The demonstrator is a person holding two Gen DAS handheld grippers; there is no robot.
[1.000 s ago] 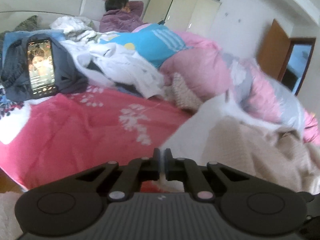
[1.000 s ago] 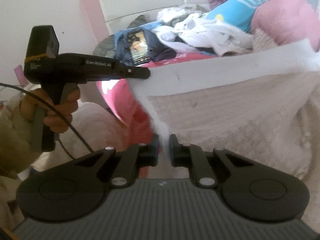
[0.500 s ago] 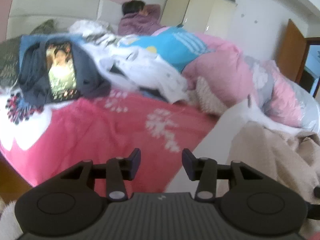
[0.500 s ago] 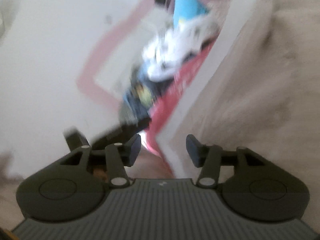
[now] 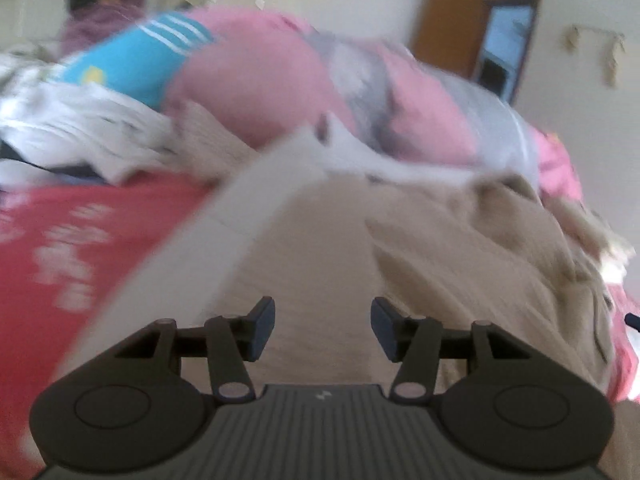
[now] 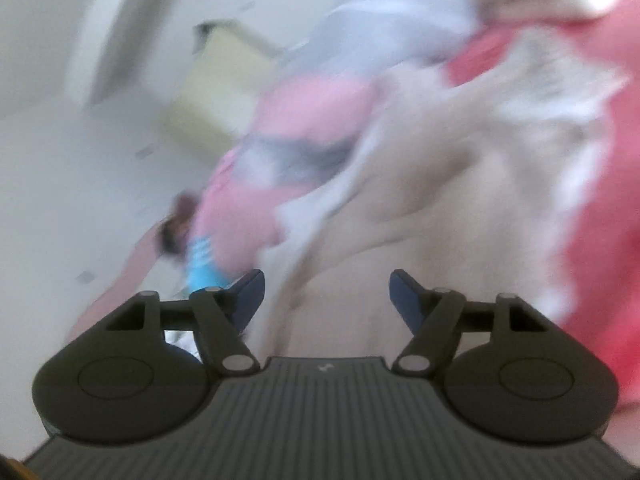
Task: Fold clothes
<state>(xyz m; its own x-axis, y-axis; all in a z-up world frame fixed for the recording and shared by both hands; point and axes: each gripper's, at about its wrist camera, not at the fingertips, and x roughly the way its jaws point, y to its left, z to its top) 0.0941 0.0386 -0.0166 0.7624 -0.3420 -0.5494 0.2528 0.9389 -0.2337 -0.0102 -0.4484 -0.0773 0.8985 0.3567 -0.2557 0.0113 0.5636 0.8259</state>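
Both jaws have just been opening with nothing between them: left hand-held gripper [image 5: 323, 328] and right hand-held gripper [image 6: 326, 300] spread; beige garment [image 5: 440, 248] lies loose on the bed [image 5: 80, 240]; released, its fold may slump apart.

A: Light ok? Blur?
B: Soft, even daylight, no hard shadows. Both views smeared w/ motion blur, right wrist worse & tilted. Gripper bodies up close stay sharp. Fisheye bends edges, dark corners.
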